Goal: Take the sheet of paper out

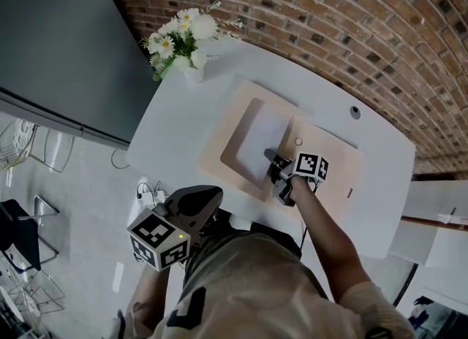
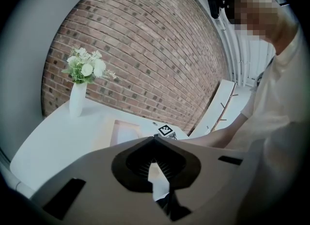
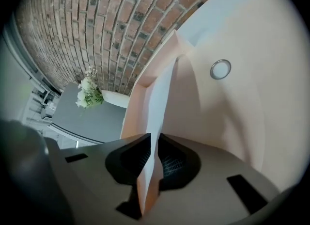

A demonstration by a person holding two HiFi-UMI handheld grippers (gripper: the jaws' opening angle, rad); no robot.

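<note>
My left claw (image 2: 154, 157) is pressed together, empty, off the bench's (image 1: 183, 122) near edge, left of the folder (image 1: 333, 173). The sheet of paper (image 1: 259, 144) lies in the open folder, and my right claw (image 3: 154, 158) pinches its near edge.

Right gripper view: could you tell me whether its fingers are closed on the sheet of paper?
Yes, the fingers of the right gripper pinch the sheet of paper, which stands edge-on between them.

Person: beige short-slv shirt (image 1: 252, 290), dark patch at near-left. L gripper (image 2: 157, 170), R gripper (image 3: 152, 158): grey shells, black ribbed pads. Each w/ white marker cube (image 1: 157, 241), black sq. patterns.
</note>
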